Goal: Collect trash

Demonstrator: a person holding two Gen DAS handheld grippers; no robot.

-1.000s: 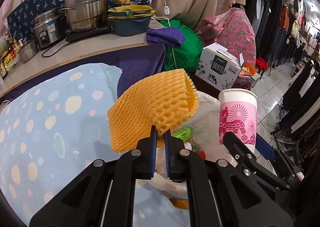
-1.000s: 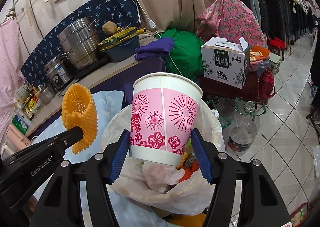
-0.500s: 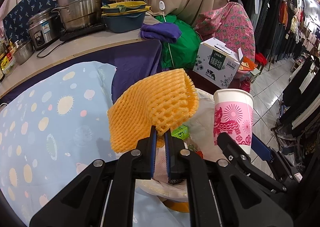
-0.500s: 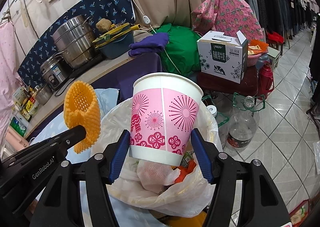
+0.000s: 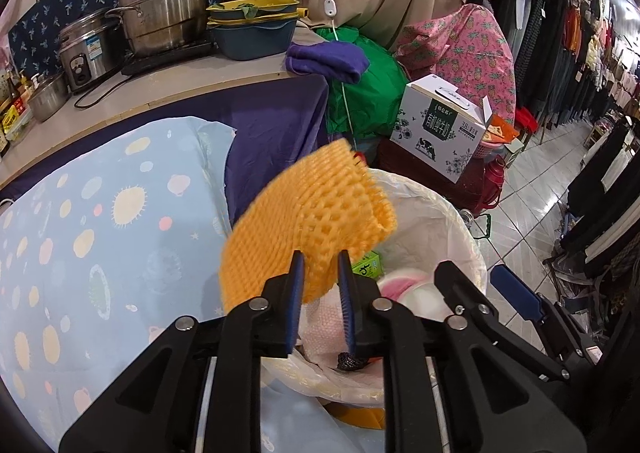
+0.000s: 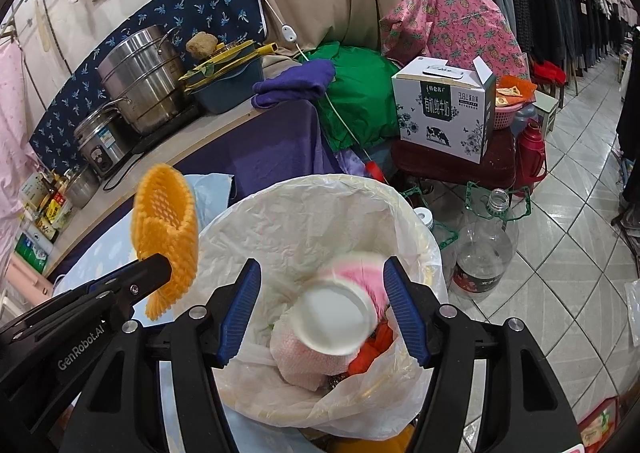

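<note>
An orange foam net (image 5: 308, 229) hangs blurred over the left rim of the white-lined bin (image 6: 312, 213). Its lower edge lies between the parted pads of my left gripper (image 5: 320, 273). Those jaws are opening and no longer pinch it. In the right wrist view the net (image 6: 166, 229) stands at the tip of the left gripper (image 6: 154, 271). The pink and white paper cup (image 6: 336, 317) lies tilted in the bin on crumpled paper, with its base towards the camera. My right gripper (image 6: 322, 269) hovers open above it, the pads clear of the cup.
A pale blue spotted tablecloth (image 5: 80, 233) lies to the left of the bin. Steel pots (image 5: 160, 1) stand on the counter behind. To the right are a milk carton box (image 6: 440, 109), a red flask (image 6: 530, 149) and a clear plastic bottle (image 6: 484, 249) on the tiled floor.
The cup has left the right gripper and dropped into the bin. The left jaws have parted, and the foam net has turned blurred and tipped towards the bin.
</note>
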